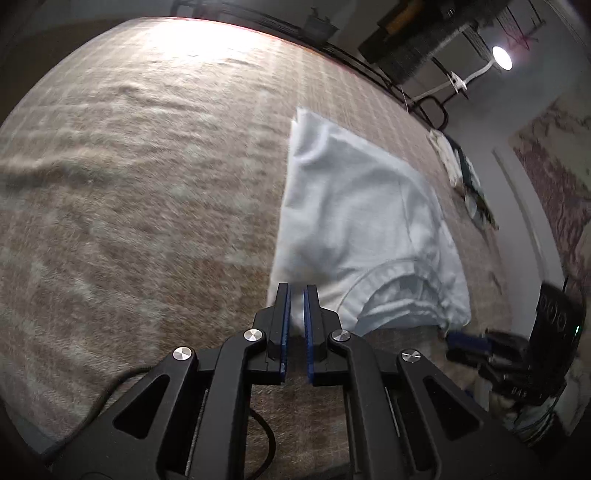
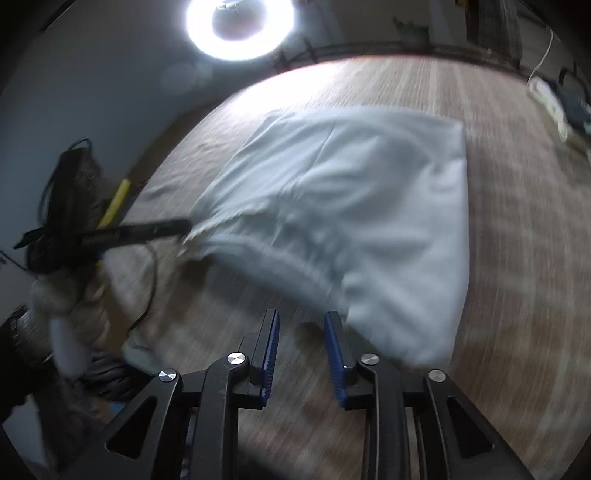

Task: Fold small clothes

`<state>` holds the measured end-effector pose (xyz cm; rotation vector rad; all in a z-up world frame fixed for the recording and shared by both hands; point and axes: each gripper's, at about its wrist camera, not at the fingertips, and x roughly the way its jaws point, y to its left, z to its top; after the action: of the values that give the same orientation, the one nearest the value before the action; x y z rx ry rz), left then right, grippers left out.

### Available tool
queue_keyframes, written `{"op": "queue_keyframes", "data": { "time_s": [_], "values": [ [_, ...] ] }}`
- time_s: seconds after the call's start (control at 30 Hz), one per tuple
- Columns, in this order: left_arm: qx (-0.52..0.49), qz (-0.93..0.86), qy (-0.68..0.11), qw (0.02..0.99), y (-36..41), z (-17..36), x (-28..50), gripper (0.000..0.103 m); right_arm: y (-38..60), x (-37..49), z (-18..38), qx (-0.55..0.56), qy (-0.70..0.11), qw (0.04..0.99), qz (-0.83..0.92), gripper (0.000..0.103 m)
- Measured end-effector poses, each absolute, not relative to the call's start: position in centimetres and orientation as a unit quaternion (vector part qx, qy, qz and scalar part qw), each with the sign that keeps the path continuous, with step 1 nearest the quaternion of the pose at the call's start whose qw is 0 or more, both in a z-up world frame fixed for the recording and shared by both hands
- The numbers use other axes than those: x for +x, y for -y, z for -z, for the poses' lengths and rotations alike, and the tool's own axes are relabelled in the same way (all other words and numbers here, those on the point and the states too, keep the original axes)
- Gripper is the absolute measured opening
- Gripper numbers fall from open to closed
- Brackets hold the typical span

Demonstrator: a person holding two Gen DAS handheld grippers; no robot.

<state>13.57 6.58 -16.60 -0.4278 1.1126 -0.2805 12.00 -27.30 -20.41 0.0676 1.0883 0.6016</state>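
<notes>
Both views are smeared by motion blur, the right wrist view worst, so the weave of the brown checked blanket (image 1: 147,192) reads only as streaks there. What lies under that blanket is hidden, so the surface cannot be named.

A white T-shirt (image 1: 354,221) lies on the blanket, partly folded into a rough rectangle with soft rumpled creases. Its ribbed collar (image 1: 391,284) faces the near edge in the left wrist view. In the right wrist view the same shirt (image 2: 354,206) spreads wide, its near corner blurred.

The left claw (image 1: 296,291) has its blue ridged pads a narrow gap apart, tips over the shirt's near left corner; whether they touch cloth cannot be told. In the right wrist view this claw (image 2: 184,225) shows as a dark bar whose tip meets the shirt's left edge at the collar end.

The right claw (image 2: 301,317) stands with pads well apart, gripping nothing, just beside the shirt's near corner.

A ring lamp (image 2: 240,26) glares at the top. Dark clutter at the frame edges is too blurred to name.
</notes>
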Motion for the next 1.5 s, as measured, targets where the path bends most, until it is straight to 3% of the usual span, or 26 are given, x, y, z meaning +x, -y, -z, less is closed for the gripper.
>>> {"op": "queue_keyframes", "data": {
  "time_s": [0.13,0.2,0.37,0.43,0.6,1.07,1.13,1.17,1.2,1.3,1.5],
  "values": [
    [-0.234,0.124,-0.509,0.819,-8.4,15.2,14.9,0.038,29.3,10.7,17.8,0.027,-0.489,0.823,-0.289,0.039],
    [-0.243,0.124,-0.510,0.816,-8.7,15.1,16.0,0.038,31.2,10.9,16.4,0.041,-0.468,0.835,-0.286,0.054],
    [-0.299,0.132,-0.538,0.777,-8.7,17.1,18.5,0.039,36.2,13.9,15.8,0.131,-0.440,0.858,-0.232,0.059],
    [-0.314,0.127,-0.545,0.767,-8.6,18.0,19.0,0.039,37.9,15.6,17.4,0.187,-0.451,0.844,-0.221,0.058],
    [-0.349,0.122,-0.553,0.746,-8.6,19.6,20.3,0.039,40.2,18.3,21.1,0.262,-0.485,0.812,-0.193,0.043],
    [-0.317,0.106,-0.531,0.779,-5.2,19.3,23.1,0.038,39.0,21.6,23.9,0.332,-0.464,0.794,-0.208,0.035],
    [-0.302,0.097,-0.530,0.786,-4.5,19.3,23.3,0.030,37.9,22.2,24.0,0.326,-0.469,0.793,-0.210,0.027],
    [-0.295,0.093,-0.531,0.789,-4.3,19.3,23.3,0.018,37.3,22.4,23.9,0.319,-0.472,0.795,-0.209,0.024],
    [-0.287,0.090,-0.532,0.791,-4.1,19.3,23.4,0.012,36.8,22.3,23.8,0.311,-0.474,0.798,-0.206,0.022],
    [-0.259,0.088,-0.520,0.809,-2.9,18.5,23.2,0.010,35.5,22.4,22.8,0.272,-0.480,0.811,-0.196,0.009],
    [-0.210,0.112,-0.483,0.843,-0.6,15.7,22.4,0.008,33.6,22.2,20.1,0.218,-0.468,0.835,-0.190,0.006]
  ]
}}
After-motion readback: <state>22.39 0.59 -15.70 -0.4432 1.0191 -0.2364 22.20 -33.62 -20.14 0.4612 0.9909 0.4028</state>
